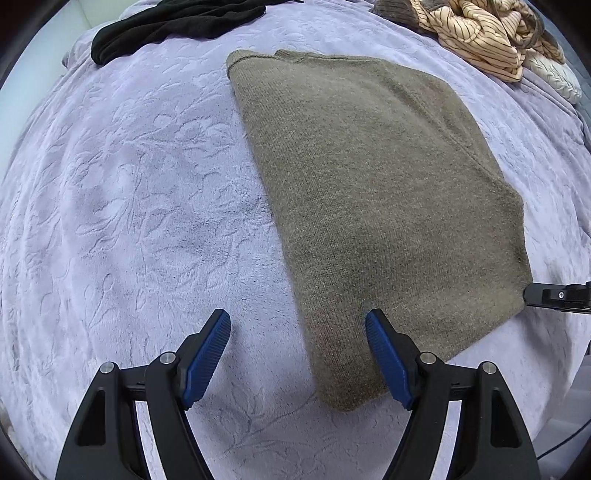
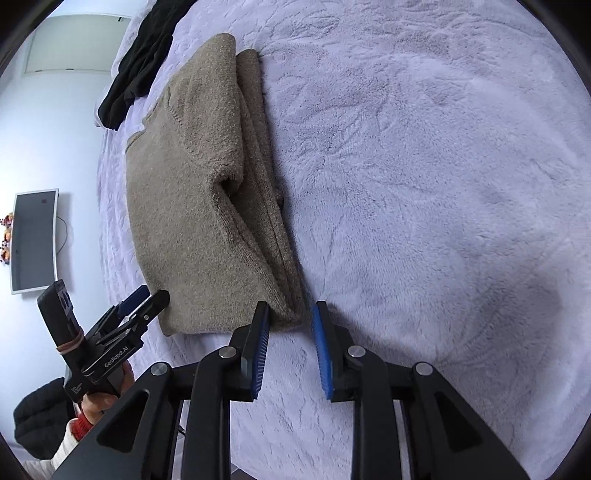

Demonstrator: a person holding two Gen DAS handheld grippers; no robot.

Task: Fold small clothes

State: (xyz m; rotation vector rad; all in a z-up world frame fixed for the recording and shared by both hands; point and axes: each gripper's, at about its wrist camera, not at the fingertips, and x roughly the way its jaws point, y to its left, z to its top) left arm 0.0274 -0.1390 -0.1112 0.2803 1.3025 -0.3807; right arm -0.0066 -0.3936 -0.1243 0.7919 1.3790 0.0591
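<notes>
Between the right gripper's (image 2: 290, 317) narrowly parted jaws sits a corner of the folded sweater (image 2: 207, 192); the left gripper (image 1: 297, 325), jaws wide, straddles its near edge on the bed (image 1: 129, 184). Beyond lie black clothes (image 1: 173, 26).

the striped garment (image 1: 480, 33) and black garment (image 1: 177, 26) are running off the left wrist view's top edge, shapes unclear.

Matt, coarse olive-brown knit sweater (image 1: 373, 206) lies on plush lavender embossed fleece blanket (image 1: 129, 192); gripper pads (image 1: 208, 354) are ribbed blue plastic.
</notes>
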